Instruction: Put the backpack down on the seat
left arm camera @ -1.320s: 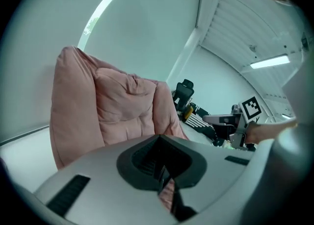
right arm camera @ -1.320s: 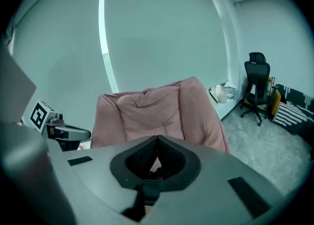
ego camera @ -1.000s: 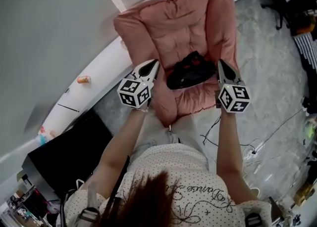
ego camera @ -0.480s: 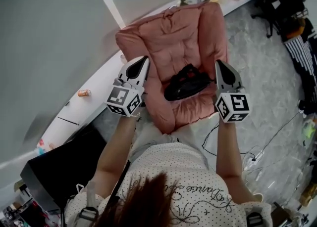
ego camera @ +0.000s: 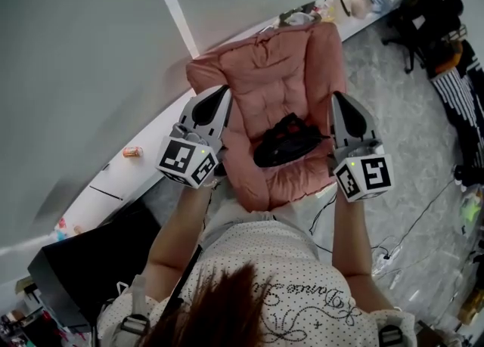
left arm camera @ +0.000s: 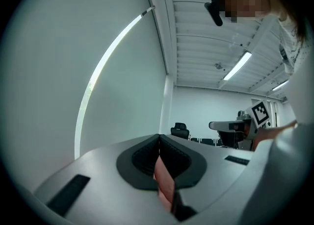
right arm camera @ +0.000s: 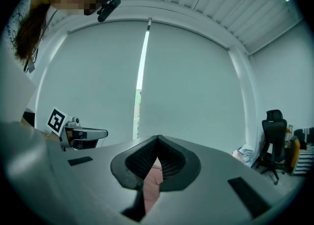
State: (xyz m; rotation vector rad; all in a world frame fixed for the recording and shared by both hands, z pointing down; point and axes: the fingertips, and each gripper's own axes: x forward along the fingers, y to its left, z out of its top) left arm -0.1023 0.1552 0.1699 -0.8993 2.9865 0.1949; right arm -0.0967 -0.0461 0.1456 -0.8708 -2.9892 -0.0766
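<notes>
Even, cool indoor light, fairly bright, weak shadows. Ceiling strip light [left arm camera: 240, 65] glows without glare; bright slit between the blinds [right arm camera: 142, 67] far ahead. Head view slightly soft, grey smear at left edge. Gripper views heavy fisheye, black corners, bent lines. Left gripper [left arm camera: 158, 140] and right gripper [right arm camera: 157, 139] bodies blurred near lens.

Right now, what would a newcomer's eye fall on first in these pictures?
The pink padded seat fills the middle of the head view, with the black backpack lying on its cushion. The left claw and the right claw stand on either side of it, both shut and holding nothing.
</notes>
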